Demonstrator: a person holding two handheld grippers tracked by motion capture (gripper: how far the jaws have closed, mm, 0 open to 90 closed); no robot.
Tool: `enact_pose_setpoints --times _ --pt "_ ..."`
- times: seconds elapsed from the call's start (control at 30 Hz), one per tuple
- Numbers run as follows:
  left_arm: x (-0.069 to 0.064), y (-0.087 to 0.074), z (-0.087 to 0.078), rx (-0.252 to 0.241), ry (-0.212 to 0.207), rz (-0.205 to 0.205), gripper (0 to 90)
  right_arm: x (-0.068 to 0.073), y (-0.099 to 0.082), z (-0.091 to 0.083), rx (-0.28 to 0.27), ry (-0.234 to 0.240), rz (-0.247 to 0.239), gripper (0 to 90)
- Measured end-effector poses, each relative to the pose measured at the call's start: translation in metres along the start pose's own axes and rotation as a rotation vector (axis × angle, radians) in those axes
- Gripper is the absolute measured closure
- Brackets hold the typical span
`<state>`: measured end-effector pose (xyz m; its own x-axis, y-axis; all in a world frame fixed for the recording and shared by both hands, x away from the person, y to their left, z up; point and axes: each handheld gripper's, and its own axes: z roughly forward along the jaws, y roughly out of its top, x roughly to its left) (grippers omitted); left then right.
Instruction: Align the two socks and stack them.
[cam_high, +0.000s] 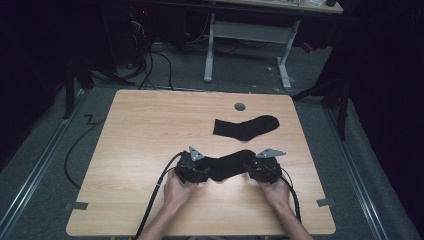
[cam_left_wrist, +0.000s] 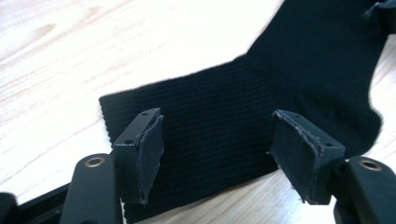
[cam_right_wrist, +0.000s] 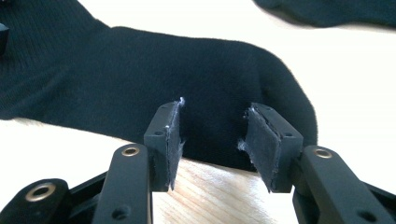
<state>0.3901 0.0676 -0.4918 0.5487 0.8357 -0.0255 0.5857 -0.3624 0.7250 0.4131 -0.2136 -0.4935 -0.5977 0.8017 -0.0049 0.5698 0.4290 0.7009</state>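
Observation:
A black sock (cam_high: 229, 165) lies flat on the wooden table (cam_high: 145, 135) near the front edge, between the two hand-held grippers. My left gripper (cam_high: 201, 172) is at its cuff end. In the left gripper view the sock's ribbed cuff (cam_left_wrist: 224, 107) lies under the left gripper (cam_left_wrist: 217, 140), whose jaws stand wide apart and do not press on it. My right gripper (cam_high: 259, 171) is at the toe end. In the right gripper view the toe (cam_right_wrist: 140, 79) lies behind the right gripper (cam_right_wrist: 212, 135), with a gap between its pads.
A second black sock (cam_high: 245, 126) lies flat farther back on the table; its edge shows as the far sock (cam_right_wrist: 327, 11) in the right gripper view. A grey round cap (cam_high: 240, 106) sits near the far edge. A white-legged desk (cam_high: 210, 50) stands beyond.

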Motion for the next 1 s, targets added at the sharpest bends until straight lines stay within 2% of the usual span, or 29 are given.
enact_pose_setpoints --times 0.13,0.27,0.33,0.6,0.73,0.8,1.0 --pt "0.003 0.003 -0.004 -0.023 0.003 -0.020 34.5 -0.008 -0.001 -0.006 -0.033 -0.016 0.044 59.5" --pt "0.009 0.009 -0.003 -0.011 0.024 -0.037 35.0 -0.013 -0.001 -0.006 -0.034 -0.036 0.069 60.8" --pt "0.010 0.014 -0.003 -0.015 0.017 -0.050 35.0 -0.016 -0.002 -0.006 -0.028 -0.044 0.081 60.7" --pt "0.014 0.037 0.003 -0.036 0.026 -0.034 37.5 -0.023 -0.006 -0.010 -0.035 -0.054 0.092 55.5" --pt "0.018 0.058 0.014 -0.037 0.024 -0.048 37.5 -0.019 -0.011 -0.010 -0.033 -0.067 0.077 55.2" --pt "0.019 0.062 0.016 -0.038 0.023 -0.053 37.6 -0.018 -0.012 -0.010 -0.037 -0.070 0.071 55.3" --pt "0.017 0.082 0.039 -0.034 0.028 -0.064 36.0 -0.016 -0.020 -0.010 -0.034 -0.078 0.064 55.1"
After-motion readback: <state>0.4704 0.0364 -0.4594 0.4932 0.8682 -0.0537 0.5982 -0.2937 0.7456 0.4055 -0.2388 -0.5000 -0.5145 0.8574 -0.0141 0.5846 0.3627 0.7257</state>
